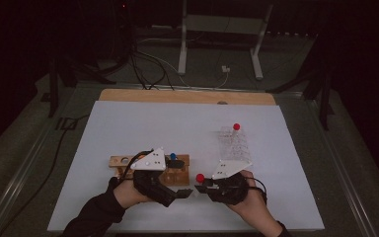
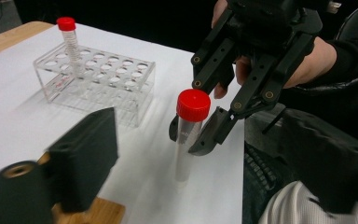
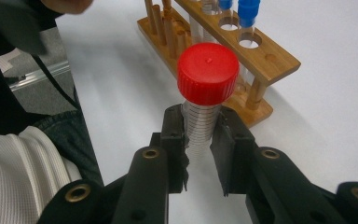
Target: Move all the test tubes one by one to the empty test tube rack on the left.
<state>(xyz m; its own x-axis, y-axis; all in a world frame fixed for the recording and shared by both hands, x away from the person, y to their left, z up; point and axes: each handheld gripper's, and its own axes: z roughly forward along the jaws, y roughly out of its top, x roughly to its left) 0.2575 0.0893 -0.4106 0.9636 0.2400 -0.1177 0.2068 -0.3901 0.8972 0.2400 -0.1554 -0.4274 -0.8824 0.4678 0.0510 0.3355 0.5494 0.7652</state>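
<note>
A clear tube with a red cap (image 3: 208, 72) stands upright in my right gripper (image 3: 200, 154), whose pads are shut on it just below the cap. In the left gripper view the same tube (image 2: 192, 106) hangs in the right gripper (image 2: 191, 138), its lower end close to the white sheet. My left gripper (image 2: 200, 186) faces it with jaws open and nothing between them. In the high view the left gripper (image 1: 184, 192) and right gripper (image 1: 200, 186) nearly meet near the table's front edge, the red cap (image 1: 200, 177) above them.
A wooden rack (image 1: 128, 161) with a blue-capped tube (image 1: 172, 157) stands behind the left hand; blue-capped tubes (image 3: 248, 9) fill its far holes. A clear plastic rack (image 1: 234, 145) holding one red-capped tube (image 1: 236, 127) sits behind the right hand. The white sheet (image 1: 143, 123) covers the table.
</note>
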